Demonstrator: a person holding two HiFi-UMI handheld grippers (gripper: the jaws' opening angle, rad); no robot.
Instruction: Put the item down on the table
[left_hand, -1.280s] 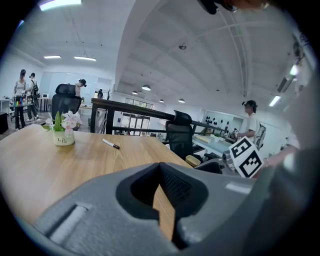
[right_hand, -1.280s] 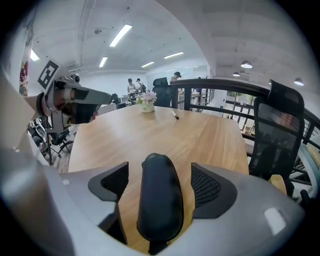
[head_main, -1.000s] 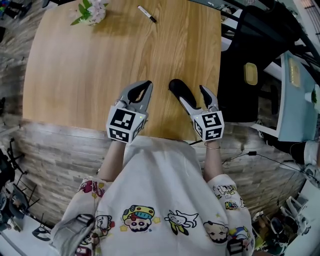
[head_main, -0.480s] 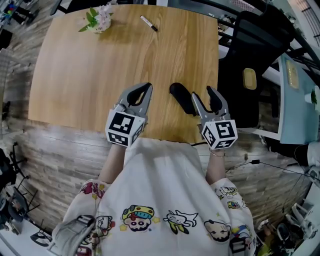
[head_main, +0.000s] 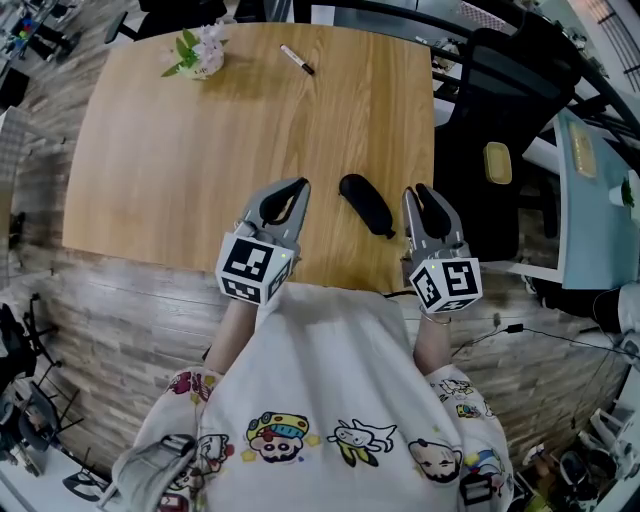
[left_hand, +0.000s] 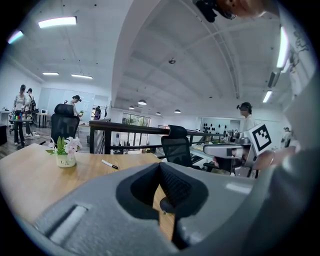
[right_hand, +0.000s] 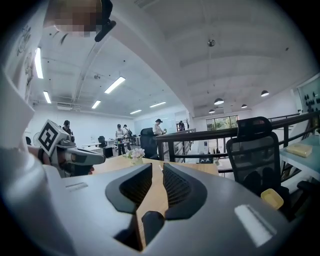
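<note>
Black oblong item (head_main: 365, 203) is laid on the light wooden table (head_main: 200, 150); the left gripper (head_main: 298, 188) is held closed and empty; the right gripper (head_main: 418, 192) has just been narrowed to an empty slit.

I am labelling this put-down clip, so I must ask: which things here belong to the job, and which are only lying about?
Job in hand:
- black oblong item, lying on the light wooden table
- right gripper, whose jaws have just been closing with nothing between them

Lying about:
- small white pot of flowers
- white marker pen with a black cap
- left gripper, shut and empty
</note>
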